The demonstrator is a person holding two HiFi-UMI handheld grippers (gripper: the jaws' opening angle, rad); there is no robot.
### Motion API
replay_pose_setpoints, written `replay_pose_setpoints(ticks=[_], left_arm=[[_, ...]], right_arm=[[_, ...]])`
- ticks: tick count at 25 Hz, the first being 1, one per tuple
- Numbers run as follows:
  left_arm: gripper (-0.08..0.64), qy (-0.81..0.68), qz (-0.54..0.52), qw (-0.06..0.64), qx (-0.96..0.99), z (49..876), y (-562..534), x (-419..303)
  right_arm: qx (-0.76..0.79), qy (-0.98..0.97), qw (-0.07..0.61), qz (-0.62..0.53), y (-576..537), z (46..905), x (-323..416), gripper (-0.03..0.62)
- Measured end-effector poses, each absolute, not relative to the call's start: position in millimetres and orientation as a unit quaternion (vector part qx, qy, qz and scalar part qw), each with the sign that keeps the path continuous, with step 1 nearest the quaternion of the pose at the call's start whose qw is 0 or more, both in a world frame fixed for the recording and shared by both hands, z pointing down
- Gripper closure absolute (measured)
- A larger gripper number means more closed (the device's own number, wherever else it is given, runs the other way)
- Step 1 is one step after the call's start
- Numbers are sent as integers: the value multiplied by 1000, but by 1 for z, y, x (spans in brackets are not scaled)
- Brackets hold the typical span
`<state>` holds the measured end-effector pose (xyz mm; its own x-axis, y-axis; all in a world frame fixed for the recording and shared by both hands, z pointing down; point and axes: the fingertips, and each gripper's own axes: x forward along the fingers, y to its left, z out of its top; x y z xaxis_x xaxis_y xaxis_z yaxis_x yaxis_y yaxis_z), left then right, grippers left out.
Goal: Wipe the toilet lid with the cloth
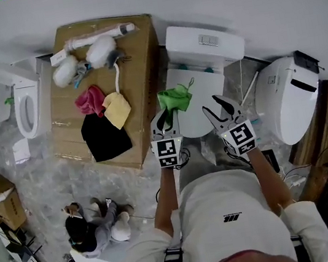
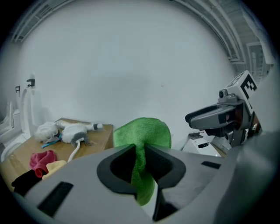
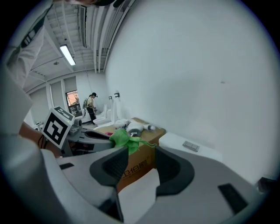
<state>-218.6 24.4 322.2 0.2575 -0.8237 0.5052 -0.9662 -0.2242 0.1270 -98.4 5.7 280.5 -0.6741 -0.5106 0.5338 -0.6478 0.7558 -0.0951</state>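
My left gripper [image 1: 163, 120] has its fingers closed on the green cloth [image 1: 175, 98]. The cloth is pinched between them, and its loose part stands out beyond the tips, on the far side. From the head view it shows over the left part of the white toilet lid [image 1: 202, 90]. My right gripper [image 1: 223, 108] is near, to the right, its fingers apart and holding nothing.

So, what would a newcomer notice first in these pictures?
The bright green cloth stands out first: the left gripper is shut on it, at the left side of the white toilet lid in the head view. Beside it the right gripper is open and empty. Further left, a cardboard box carries a pink cloth, a yellow cloth and a black cloth.
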Motion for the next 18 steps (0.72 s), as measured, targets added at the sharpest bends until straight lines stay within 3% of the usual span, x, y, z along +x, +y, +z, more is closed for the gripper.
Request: replay_pose_setpoints(ticks=[18], left_arm=[[482, -625, 148, 110, 759, 188, 56, -120]], right_arm=[[341, -923, 141, 112, 14, 169, 10, 393]])
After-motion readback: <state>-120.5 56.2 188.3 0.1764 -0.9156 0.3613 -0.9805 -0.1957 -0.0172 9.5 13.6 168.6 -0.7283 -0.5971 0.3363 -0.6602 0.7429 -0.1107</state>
